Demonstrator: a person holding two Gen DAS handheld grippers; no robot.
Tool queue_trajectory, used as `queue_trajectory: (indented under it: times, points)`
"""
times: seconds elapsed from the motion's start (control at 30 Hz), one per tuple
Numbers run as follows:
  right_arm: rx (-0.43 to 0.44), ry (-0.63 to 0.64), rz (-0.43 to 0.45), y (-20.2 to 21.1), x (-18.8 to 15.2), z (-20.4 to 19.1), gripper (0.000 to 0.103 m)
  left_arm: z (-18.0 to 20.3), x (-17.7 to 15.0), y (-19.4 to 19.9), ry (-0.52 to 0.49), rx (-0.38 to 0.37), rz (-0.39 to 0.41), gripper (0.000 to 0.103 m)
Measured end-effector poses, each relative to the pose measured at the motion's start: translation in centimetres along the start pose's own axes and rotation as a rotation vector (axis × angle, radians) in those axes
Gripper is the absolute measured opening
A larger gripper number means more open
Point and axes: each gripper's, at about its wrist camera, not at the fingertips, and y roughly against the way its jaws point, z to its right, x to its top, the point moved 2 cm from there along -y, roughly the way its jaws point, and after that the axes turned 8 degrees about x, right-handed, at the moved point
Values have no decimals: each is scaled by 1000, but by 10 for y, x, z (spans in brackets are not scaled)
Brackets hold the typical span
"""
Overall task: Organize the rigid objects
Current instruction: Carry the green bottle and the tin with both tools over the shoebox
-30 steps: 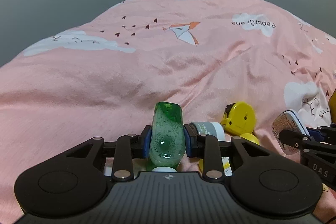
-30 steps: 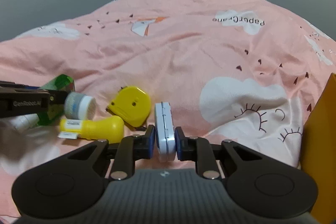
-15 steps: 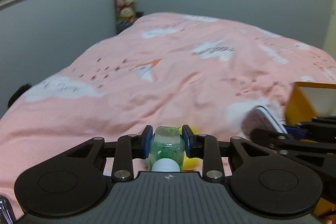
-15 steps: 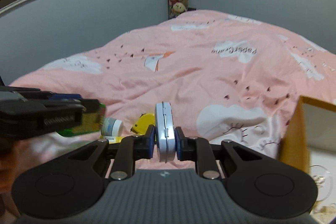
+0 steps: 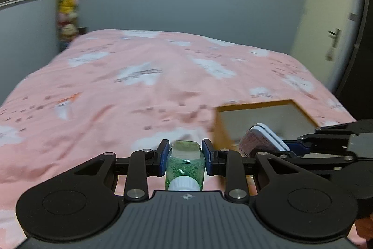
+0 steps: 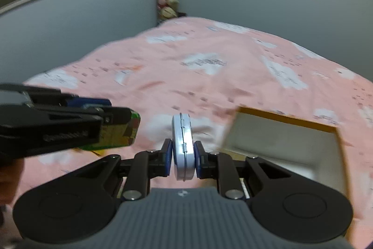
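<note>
Two things are in the air at once, one in each gripper. In the left wrist view the left gripper (image 5: pixel 185 156) is clamped on a green bottle (image 5: pixel 185 163) with a white cap, the blue pads pressing its two sides; the bottle hangs over the pink bedspread (image 5: pixel 116 95), clear of it; to the right stands an open yellow-walled box (image 5: pixel 221 132) with a pale inside, and the right gripper (image 5: pixel 288 147) reaches across its near corner with a flat white-and-blue case (image 5: pixel 261 140) held over the opening; what lies in the bottom of the box is too blurred to tell.

In the right wrist view the right gripper (image 6: pixel 183 155) is closed on the flat case (image 6: pixel 183 146), gripped edge-on with its hinge seam facing the camera; the box (image 6: pixel 286 119) lies just ahead and to the right, its floor bare where it shows; the left gripper (image 6: pixel 109 125) comes in from the left with the green bottle (image 6: pixel 126 132) between its pads, near the case but apart from it; a scrap of yellow shows under the bottle, too hidden to name.

As a judgement: the sorting is midway for these two items; both are picked up and carried close to the box, neither is set down inside it; lowering and letting go remain, and anything else on the bed would follow.
</note>
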Motion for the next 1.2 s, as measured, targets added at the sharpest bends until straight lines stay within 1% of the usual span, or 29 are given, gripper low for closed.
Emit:
queue_trajectory:
  times: [0.1,0.2,0.33,0.43,0.57,0.67,0.77,0.87,0.93,1.0,1.13,1.2]
  points:
    - [-72,9,-46,9,-5,26,18,26,7,-14,-2,-80,-32,34]
    - [-135,14,-94,17,-13,54,18,52,13,-31,-6,-136,-66,34]
    - [-184,4,-169,20,-25,90,18,84,13,-55,-9,-175,-116,34]
    - [-227,28,-226,14,-34,111,18,104,11,-73,-6,-198,-158,34]
    - [-238,34,-279,3,-43,134,18,125,5,-92,-12,-207,-197,34]
    - [-233,62,-306,-3,-48,141,18,134,3,-105,2,-207,-224,34]
    - [-227,94,-339,-17,-50,147,18,137,1,-120,40,-212,-257,34]
    - [-227,136,-364,-26,-50,145,17,141,-2,-131,53,-214,-281,34]
    - [-238,186,-382,-30,-51,140,17,144,-4,-137,58,-211,-300,34]
    - [-239,221,-397,-34,-53,139,17,145,-6,-142,64,-205,-315,34]
    - [-237,249,-413,-38,-54,140,17,149,-3,-145,62,-204,-320,34]
    - [-236,253,-416,-40,-53,140,17,150,-4,-146,81,-223,-332,34]
